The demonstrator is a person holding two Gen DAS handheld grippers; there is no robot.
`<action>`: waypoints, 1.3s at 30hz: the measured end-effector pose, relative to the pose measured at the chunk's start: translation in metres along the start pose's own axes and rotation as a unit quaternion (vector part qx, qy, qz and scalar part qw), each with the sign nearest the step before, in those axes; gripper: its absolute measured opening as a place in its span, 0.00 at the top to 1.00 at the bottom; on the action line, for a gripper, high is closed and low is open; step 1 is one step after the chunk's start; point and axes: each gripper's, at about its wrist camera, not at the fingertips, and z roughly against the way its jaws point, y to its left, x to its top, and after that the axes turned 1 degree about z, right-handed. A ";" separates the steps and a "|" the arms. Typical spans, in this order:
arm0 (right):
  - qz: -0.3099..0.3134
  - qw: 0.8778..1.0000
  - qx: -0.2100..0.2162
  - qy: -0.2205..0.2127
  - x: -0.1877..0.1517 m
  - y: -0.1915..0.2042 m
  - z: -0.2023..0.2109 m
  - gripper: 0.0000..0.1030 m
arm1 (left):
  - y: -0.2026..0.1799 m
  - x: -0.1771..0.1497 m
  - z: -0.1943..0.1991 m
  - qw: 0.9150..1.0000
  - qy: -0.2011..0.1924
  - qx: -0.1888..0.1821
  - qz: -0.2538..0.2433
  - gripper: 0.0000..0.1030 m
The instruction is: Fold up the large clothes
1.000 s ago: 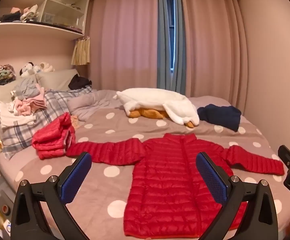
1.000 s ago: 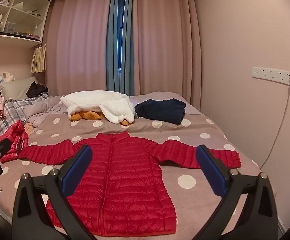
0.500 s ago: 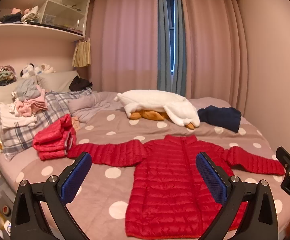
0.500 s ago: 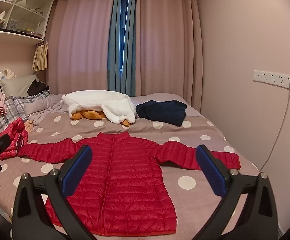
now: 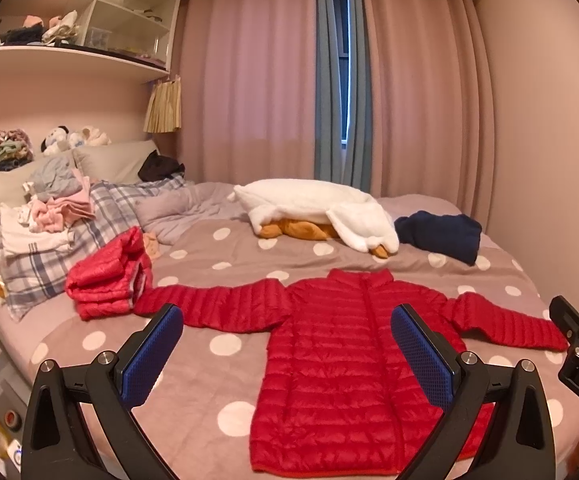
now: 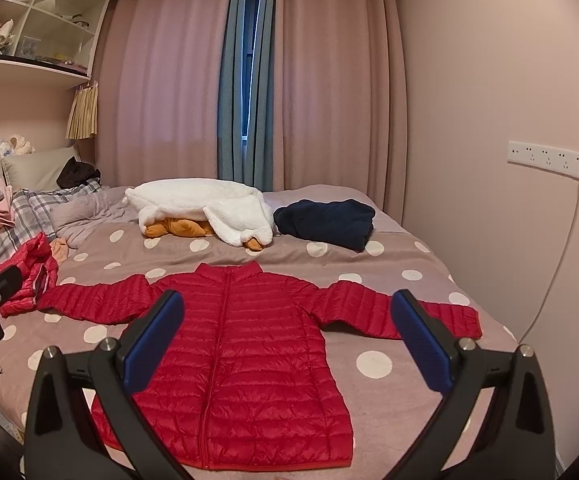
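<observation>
Beyond both gaping grippers, red jacket [image 5: 349, 364] lies flat.

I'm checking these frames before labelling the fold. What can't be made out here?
- Red jacket: hem corners hidden behind the gripper's arms in both wrist views.
- Folded red garment: type unclear in the left view; the right view shows it partly blocked by the other gripper.
- Plush toy: mostly covered by white fleece.
</observation>
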 end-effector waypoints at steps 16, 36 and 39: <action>0.000 1.000 -0.001 0.003 0.000 0.000 0.000 0.00 | 0.002 -0.002 0.000 1.000 0.004 0.002 0.005 0.00; -0.002 1.000 -0.003 0.009 -0.002 0.001 0.001 0.00 | 0.000 -0.002 -0.001 1.000 0.011 -0.001 0.001 0.00; -0.003 1.000 -0.002 0.011 -0.003 0.001 0.001 0.00 | -0.001 -0.003 0.001 1.000 0.010 -0.001 0.001 0.00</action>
